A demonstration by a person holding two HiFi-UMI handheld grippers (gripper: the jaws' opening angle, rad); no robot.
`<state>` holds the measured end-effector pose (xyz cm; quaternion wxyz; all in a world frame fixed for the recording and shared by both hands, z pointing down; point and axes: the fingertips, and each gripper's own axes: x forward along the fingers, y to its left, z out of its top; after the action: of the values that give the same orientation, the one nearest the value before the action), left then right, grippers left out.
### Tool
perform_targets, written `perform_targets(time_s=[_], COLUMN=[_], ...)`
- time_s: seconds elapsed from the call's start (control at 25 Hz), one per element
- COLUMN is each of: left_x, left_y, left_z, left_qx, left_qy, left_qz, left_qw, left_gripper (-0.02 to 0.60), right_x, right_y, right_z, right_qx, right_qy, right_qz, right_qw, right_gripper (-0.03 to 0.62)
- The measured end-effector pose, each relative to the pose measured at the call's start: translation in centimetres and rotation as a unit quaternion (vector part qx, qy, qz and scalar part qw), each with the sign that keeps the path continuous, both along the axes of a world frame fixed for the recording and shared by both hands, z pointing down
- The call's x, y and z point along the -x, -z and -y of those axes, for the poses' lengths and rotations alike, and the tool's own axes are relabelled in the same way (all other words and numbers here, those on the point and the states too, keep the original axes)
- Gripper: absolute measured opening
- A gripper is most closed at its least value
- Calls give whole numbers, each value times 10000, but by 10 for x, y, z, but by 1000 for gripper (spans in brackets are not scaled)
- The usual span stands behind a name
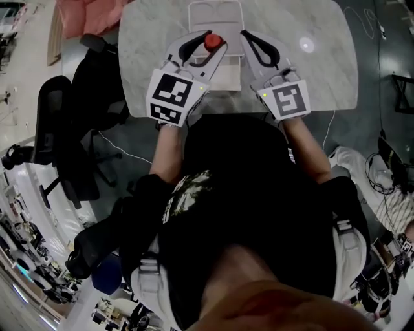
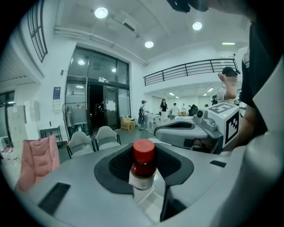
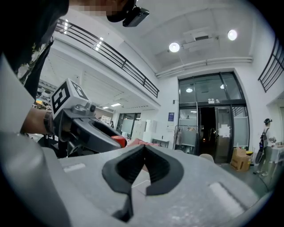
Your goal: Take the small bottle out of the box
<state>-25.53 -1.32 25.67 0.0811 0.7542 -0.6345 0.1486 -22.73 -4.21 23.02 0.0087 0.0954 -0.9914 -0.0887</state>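
Note:
The small bottle [image 1: 212, 42], glass with a red cap and a pale label, is raised above the white box [image 1: 226, 76], whose lid [image 1: 215, 11] stands open behind it. My left gripper [image 1: 214, 40] is shut on the bottle. In the left gripper view the bottle [image 2: 143, 167] stands upright between the dark pads [image 2: 116, 165], held at its body. My right gripper [image 1: 246, 35] hovers just right of the bottle over the box, its jaws shut and empty. In the right gripper view its tips [image 3: 144, 150] meet, and the red cap [image 3: 119, 141] shows at the left.
The box sits on a white marble table [image 1: 149, 39] near its front edge. Black office chairs [image 1: 55, 129] stand left of the table, with a pink cloth [image 1: 87, 13] beyond. Cables lie on the floor at the right [image 1: 372, 26].

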Motion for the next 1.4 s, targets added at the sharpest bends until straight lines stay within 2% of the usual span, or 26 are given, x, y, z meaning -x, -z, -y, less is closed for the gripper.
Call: perform_targets(time_s=[0.24, 0.52, 0.72, 1.08, 1.4], left_x=[8, 9, 8, 11, 19], left_y=[34, 64, 81, 89, 89], left_z=[3, 2, -1, -5, -3], left_qx=[-838, -1492, -1610, -1889, -1887], left_qy=[286, 532, 871, 996, 1145], left_qz=[211, 286, -1, 148, 195], left_qw=[9958, 9870, 9831, 9768, 9751], left_gripper=[155, 155, 155, 155, 155], right_x=[0, 2, 3, 5, 6], right_y=[16, 34, 40, 44, 43], right_z=[9, 7, 9, 10, 17], right_qx=[-91, -127, -155, 12, 13], right_qy=[-130, -62, -85, -211, -283], right_qz=[89, 209, 227, 292, 223], right_qw=[9998, 9997, 9996, 9994, 9993], right_gripper=[-5, -5, -5, -5, -6])
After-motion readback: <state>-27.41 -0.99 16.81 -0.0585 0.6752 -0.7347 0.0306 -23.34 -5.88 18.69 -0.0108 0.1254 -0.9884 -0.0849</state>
